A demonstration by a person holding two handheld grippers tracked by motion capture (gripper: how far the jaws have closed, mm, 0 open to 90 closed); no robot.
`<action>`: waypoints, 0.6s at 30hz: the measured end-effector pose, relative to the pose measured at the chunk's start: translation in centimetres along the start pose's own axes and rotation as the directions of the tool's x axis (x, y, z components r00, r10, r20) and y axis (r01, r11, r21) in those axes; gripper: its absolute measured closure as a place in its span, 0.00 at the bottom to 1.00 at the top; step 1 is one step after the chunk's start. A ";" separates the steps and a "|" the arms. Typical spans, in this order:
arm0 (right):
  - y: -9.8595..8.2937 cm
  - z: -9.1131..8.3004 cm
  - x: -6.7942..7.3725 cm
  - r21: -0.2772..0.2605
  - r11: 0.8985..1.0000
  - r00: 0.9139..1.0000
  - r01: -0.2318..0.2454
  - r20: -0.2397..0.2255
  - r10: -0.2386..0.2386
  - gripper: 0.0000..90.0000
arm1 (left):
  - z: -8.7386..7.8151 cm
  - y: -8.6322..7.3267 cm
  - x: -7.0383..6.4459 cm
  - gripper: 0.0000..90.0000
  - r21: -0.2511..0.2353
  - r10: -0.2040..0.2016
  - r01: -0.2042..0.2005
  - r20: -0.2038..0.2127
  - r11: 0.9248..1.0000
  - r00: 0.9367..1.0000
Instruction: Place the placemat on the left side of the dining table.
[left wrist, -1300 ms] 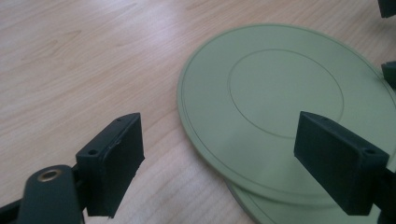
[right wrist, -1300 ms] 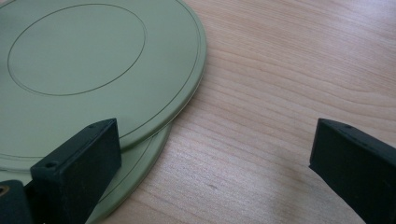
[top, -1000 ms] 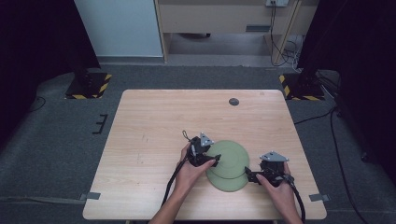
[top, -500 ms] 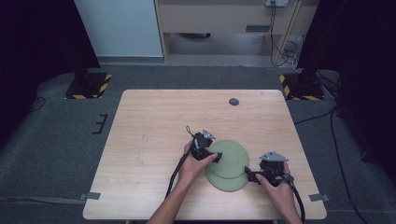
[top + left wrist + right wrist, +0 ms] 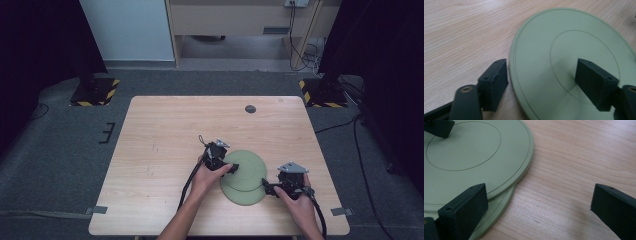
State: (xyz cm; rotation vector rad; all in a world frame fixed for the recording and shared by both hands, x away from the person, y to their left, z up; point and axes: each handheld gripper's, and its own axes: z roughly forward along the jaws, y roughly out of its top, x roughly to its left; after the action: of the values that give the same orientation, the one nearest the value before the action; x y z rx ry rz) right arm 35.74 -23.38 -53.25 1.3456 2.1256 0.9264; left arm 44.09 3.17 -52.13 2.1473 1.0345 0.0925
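Observation:
Two flat pale green plates lie stacked and offset on the wooden table (image 5: 165,150). The upper plate (image 5: 247,167) (image 5: 564,50) (image 5: 474,152) sits farther away than the lower plate (image 5: 245,194) (image 5: 499,212). My left gripper (image 5: 227,167) (image 5: 544,82) is open and straddles the upper plate's left rim, with one jaw over the wood and the other over the plate's inner ring. My right gripper (image 5: 267,189) (image 5: 539,207) is open at the plates' right edge, its left jaw above the rim and its right jaw over bare wood.
A small dark round disc (image 5: 250,109) lies near the table's far edge. Cables trail from both grippers toward the front edge. Black-and-yellow striped stand bases (image 5: 95,90) sit on the floor beyond the far corners.
The left gripper has moved a little away and to the right, onto the upper plate. The upper plate now lies farther from the lower one. The right gripper has barely moved.

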 end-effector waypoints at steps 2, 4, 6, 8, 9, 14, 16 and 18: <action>0.0 0.0 0.0 0.000 1.000 1.000 -0.001 0.000 0.001 0.01 | 0.0 0.0 0.0 0.31 0.002 -0.001 0.001 -0.004 1.000 1.000; 0.0 0.0 0.0 0.001 1.000 1.000 0.000 0.001 0.000 0.01 | -0.1 0.0 0.0 0.33 -0.001 -0.005 0.005 -0.013 1.000 1.000; 0.0 0.0 0.0 0.001 1.000 1.000 -0.001 0.000 0.001 0.01 | -0.5 0.1 -0.1 0.40 -0.010 -0.007 0.007 -0.035 1.000 0.999; 0.0 0.0 0.0 0.002 1.000 1.000 -0.002 0.000 0.002 0.01 | -1.0 0.3 -0.2 0.46 -0.031 -0.007 0.006 -0.048 1.000 0.999; 0.0 0.0 0.0 0.002 1.000 1.000 -0.003 0.001 0.003 0.01 | -1.3 0.4 -0.3 0.49 -0.048 -0.008 0.005 -0.055 0.999 0.998; 0.0 0.0 0.1 0.003 1.000 1.000 0.000 0.003 0.000 0.01 | -2.6 0.7 -0.5 0.67 -0.113 -0.019 0.013 -0.049 0.994 0.999; 0.0 0.0 0.1 0.002 1.000 1.000 0.002 0.004 -0.002 0.01 | -3.2 0.8 -0.7 0.75 -0.153 -0.032 0.025 -0.044 0.988 0.999; 0.0 0.0 0.1 0.001 1.000 1.000 0.004 0.004 -0.004 0.01 | -3.4 1.0 -0.9 0.82 -0.167 -0.028 0.022 -0.035 0.986 0.999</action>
State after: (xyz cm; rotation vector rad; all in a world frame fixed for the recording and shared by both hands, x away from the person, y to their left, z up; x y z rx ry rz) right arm 35.76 -23.32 -53.25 1.3422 2.1254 0.9199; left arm 42.88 4.14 -48.83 1.9881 1.0370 0.2005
